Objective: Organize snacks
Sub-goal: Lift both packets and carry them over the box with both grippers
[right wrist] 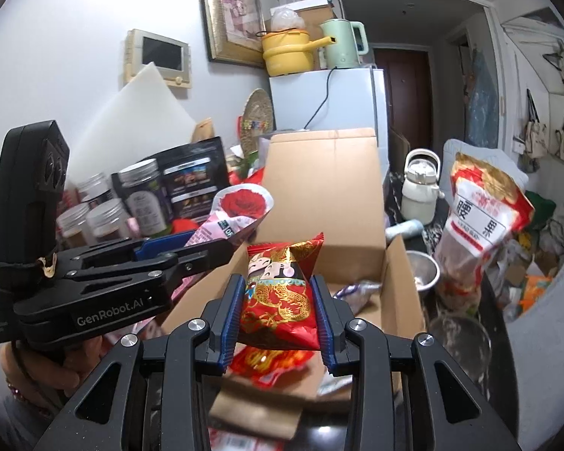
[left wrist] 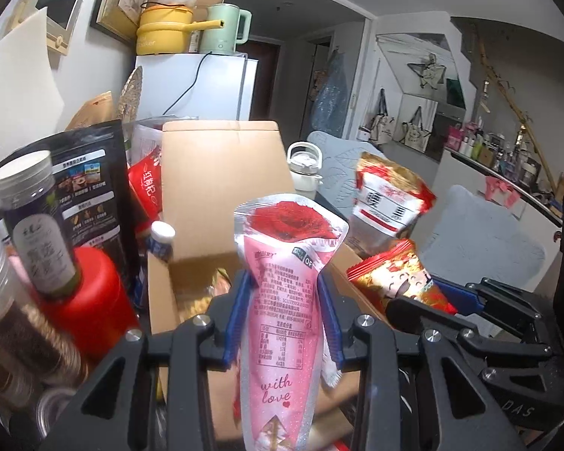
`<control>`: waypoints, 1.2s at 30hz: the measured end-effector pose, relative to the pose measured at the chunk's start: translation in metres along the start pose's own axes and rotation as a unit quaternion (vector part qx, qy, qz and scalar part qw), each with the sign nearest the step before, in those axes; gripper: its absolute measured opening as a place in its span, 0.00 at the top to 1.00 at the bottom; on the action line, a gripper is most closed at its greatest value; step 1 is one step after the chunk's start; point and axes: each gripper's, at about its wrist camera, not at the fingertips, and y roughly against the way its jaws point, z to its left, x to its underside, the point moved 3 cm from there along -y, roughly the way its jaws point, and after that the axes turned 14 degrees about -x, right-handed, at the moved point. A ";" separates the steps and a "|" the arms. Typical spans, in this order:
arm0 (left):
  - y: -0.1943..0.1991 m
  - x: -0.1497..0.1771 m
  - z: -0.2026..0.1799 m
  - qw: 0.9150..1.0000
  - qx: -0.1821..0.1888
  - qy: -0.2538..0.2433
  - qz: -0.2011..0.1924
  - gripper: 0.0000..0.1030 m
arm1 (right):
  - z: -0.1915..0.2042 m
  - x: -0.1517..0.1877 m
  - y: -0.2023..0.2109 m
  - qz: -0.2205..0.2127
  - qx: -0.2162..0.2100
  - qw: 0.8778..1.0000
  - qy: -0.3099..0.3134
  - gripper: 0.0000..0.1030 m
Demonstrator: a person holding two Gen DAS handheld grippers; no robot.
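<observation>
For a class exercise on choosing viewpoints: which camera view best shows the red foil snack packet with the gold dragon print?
The right wrist view: the red foil snack packet with the gold dragon print fills the centre, clamped in the right gripper, print facing the camera. The left wrist view shows it only side-on at the right edge, smaller and partly hidden by the gripper.

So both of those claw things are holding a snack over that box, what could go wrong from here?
1. The left gripper pinches the tall pink rose-printed pouch only at its narrow middle, so it might tip or slip.
2. Both packets hang close together above the open brown cardboard box; the shiny red dragon-printed packet in the right gripper could bump the pink one.
3. Clear lidded jars crowd the box's left side; a swing could topple them.
</observation>
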 end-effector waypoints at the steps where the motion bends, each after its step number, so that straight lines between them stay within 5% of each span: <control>1: -0.007 -0.002 0.001 1.000 -0.004 -0.001 0.001 0.65 | -0.003 -0.002 -0.003 0.000 0.000 1.000 -0.001 0.66; 16: -0.091 0.023 0.002 0.996 -0.034 -0.016 0.086 0.65 | -0.064 0.005 -0.074 0.061 -0.003 0.997 -0.043 0.66; 36: -0.131 0.068 -0.009 0.980 -0.055 -0.048 0.186 0.65 | -0.081 0.052 -0.113 0.154 0.027 0.986 -0.052 0.66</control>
